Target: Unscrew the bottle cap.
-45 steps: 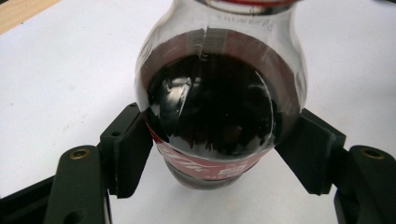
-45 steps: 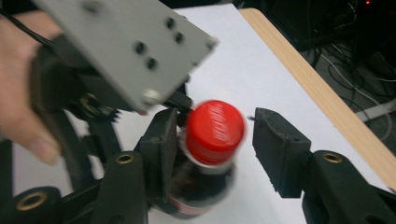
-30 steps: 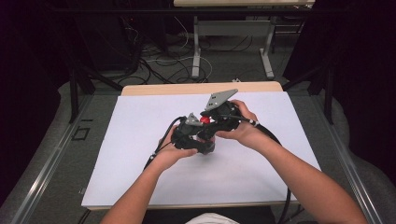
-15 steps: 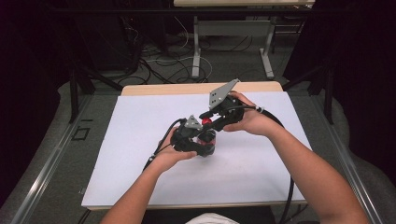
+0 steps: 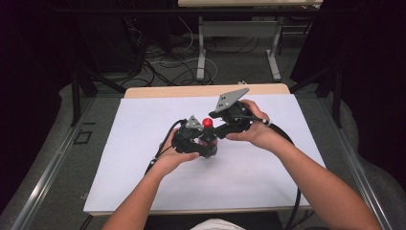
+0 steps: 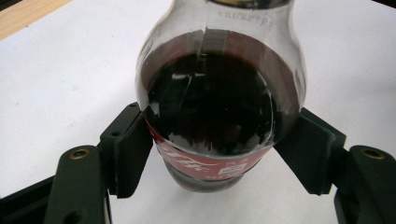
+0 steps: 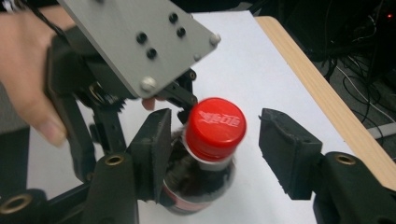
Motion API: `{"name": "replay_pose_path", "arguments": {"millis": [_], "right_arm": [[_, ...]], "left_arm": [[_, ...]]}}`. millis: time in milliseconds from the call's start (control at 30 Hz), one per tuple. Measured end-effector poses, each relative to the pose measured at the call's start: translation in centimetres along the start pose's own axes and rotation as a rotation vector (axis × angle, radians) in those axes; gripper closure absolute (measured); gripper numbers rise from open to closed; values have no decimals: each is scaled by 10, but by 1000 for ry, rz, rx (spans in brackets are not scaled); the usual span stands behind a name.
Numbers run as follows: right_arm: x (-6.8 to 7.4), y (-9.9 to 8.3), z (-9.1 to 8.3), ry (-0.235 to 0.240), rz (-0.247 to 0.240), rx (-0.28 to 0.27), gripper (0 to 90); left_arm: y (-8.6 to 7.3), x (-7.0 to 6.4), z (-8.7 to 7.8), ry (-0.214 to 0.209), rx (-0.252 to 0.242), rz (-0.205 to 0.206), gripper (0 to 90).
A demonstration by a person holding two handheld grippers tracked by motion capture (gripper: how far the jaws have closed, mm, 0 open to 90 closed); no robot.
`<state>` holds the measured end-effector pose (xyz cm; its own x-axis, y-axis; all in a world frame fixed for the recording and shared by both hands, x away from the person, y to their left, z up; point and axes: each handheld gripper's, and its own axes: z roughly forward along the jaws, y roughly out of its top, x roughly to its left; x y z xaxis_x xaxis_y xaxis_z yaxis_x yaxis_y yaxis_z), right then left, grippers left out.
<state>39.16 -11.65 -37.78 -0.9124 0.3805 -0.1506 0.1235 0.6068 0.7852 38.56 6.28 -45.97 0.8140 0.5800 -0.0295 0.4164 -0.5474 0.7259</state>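
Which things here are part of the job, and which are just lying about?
In the job:
cola bottle, clamped by the left gripper
red cap, between the open fingers of the right gripper

Lying about:
white mat
cables on the floor

Bright white table (image 5: 143, 143), dark surroundings, slightly soft focus.

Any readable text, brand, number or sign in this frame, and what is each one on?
Red cap of the cola bottle: white script lettering, too blurred to quote.
Red label band low on the bottle: white script and a small white printed patch, cut off and too small to read.
Clear shoulder of the bottle: a faint row of printed characters, not legible.
Grey plate on the left tongs: screws alone, no text.
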Motion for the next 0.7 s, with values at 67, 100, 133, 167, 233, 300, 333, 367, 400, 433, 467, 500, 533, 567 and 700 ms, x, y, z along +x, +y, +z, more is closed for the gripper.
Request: {"name": "replay_pose_path", "arguments": {"millis": [67,100,133,167,233,300,333,367,400,433,467,500,533,567,700], "right_arm": [[3,0,2,-3,21,10,459],[4,0,2,-1,20,17,458],[5,0,3,-14,11,11,458],[6,0,4,-16,6,10,464],[7,1,5,-21,-4,11,477],[6,1,6,-26,-15,15,508],[7,2,6,-29,-5,15,514],[6,2,7,-25,-4,11,526],[6,2,7,-30,0,9,549],[5,2,8,-30,-6,8,564],[4,2,8,-27,2,11,578],[4,3,8,-26,6,13,597],[2,3,8,-18,9,16,600],[2,3,8,-8,14,23,602],[-4,6,7,60,-33,59,605]], "left_arm": [[0,-2,1,-2,-13,-20,309],[1,-2,1,-3,-14,-21,309],[1,-3,1,-4,-15,-22,310],[1,-4,1,-5,-15,-20,310],[2,-4,1,-8,-11,-11,310],[2,-6,2,-8,-17,-13,310],[2,-6,2,-10,-18,-12,310],[3,-7,2,-11,-16,-8,310],[3,-7,2,-12,-11,-2,310],[3,-8,3,-11,-10,-3,310],[3,-8,3,-13,-8,-4,310],[3,-8,3,-19,-3,6,310],[3,-8,3,-16,-5,10,310],[2,-8,3,-13,-3,13,310],[1,-10,3,-33,8,15,311]]}}
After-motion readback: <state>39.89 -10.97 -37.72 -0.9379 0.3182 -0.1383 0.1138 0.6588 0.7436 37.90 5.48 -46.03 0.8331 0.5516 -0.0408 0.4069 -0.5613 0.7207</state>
